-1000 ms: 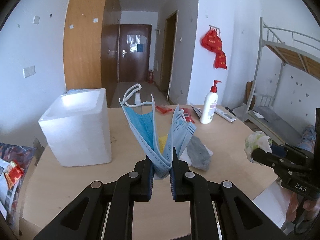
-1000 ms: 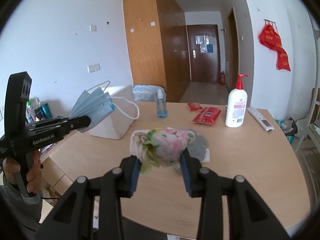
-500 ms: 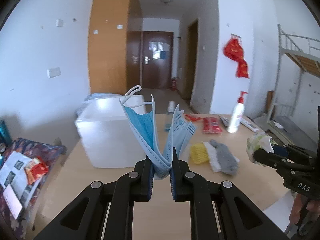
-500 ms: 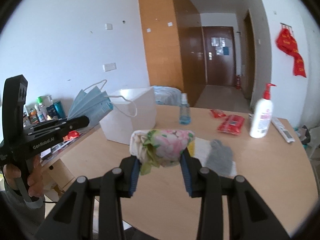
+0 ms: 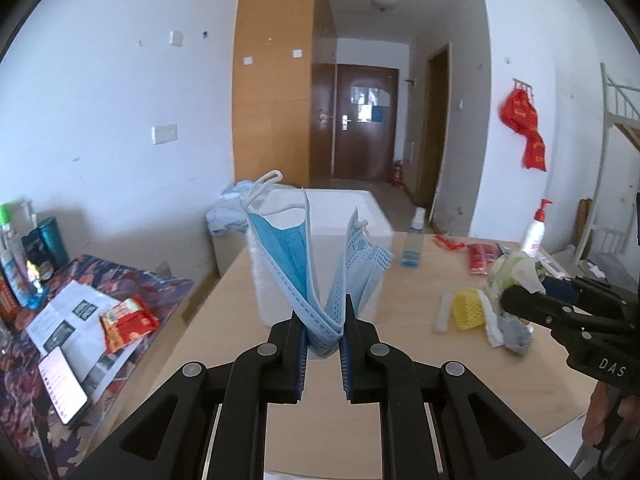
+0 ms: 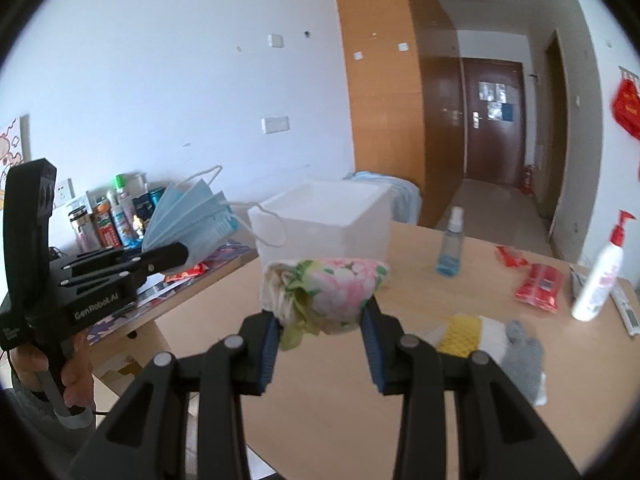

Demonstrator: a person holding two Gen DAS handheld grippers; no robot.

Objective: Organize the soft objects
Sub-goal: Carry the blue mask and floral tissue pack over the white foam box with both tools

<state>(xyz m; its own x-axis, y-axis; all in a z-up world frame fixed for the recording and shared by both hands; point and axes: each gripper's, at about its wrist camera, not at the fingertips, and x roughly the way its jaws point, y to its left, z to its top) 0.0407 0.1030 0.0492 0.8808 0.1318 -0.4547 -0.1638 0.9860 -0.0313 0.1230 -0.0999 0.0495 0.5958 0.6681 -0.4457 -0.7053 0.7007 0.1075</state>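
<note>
The left gripper [image 5: 323,326] is clamping a bunch of blue face masks [image 5: 316,264] at their folded bottom edge, the masks fanning upward in front of the white foam box [image 6: 324,220]. The right gripper [image 6: 320,320] is squeezing a rolled floral cloth [image 6: 326,286] between its pads, above the wooden table [image 6: 440,380]. The box's inside is hidden from both views; a yellow, white and grey pile [image 6: 496,336] is lying blurred on the table.

Far right on the table, a white pump bottle [image 6: 599,280] stands upright; red snack packets [image 6: 538,286] lie just beside it, a clear spray bottle [image 6: 450,242] further left.
</note>
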